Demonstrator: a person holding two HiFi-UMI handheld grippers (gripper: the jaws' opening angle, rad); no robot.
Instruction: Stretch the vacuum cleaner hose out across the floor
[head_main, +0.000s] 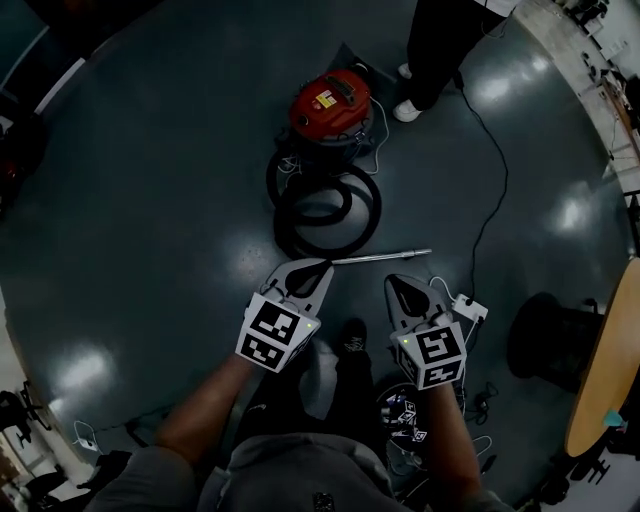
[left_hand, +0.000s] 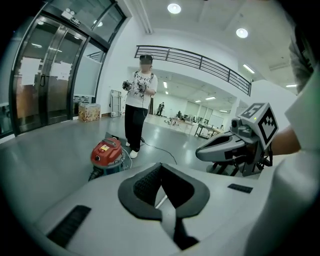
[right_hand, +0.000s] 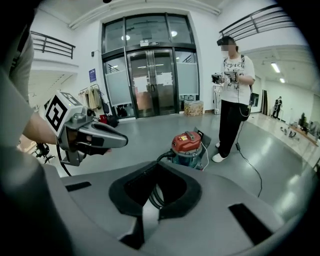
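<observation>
Left gripper (head_main: 300, 270) and right gripper (head_main: 405, 287), side by side low in the head view. Each fully closed, nothing between the jaws, tips aimed forward and down at the floor (head_main: 150, 200).

Just ahead of the tips, a thin metal wand (head_main: 382, 257) lying flat. Just beyond it, the black hose (head_main: 345, 240), wound in tight overlapping loops against a red vacuum (head_main: 330, 105). No contact between either gripper and hose or wand. Behind the vacuum, a standing person (head_main: 440, 50), with a thin cable (head_main: 495, 200) trailing off to the right.

Handling, as a judgement: probably light, ribbed and bendy, and springy enough to curl back. Loops liable to catch on one another, and vacuum likely to drag along under a hard tug. Sensible hold: the stiff wand or the hose end nearest it, with the other gripper further along the coil to feed loops out.

Head view only: the whole coil from above and the wand's full length. Left gripper view: right gripper alongside, vacuum and person ahead, and only a sliver of wand through the jaw notch. Right gripper view: hose loops through its notch, hose rising to the vacuum, and glass doors (right_hand: 150, 75) behind, absent from the head view.
</observation>
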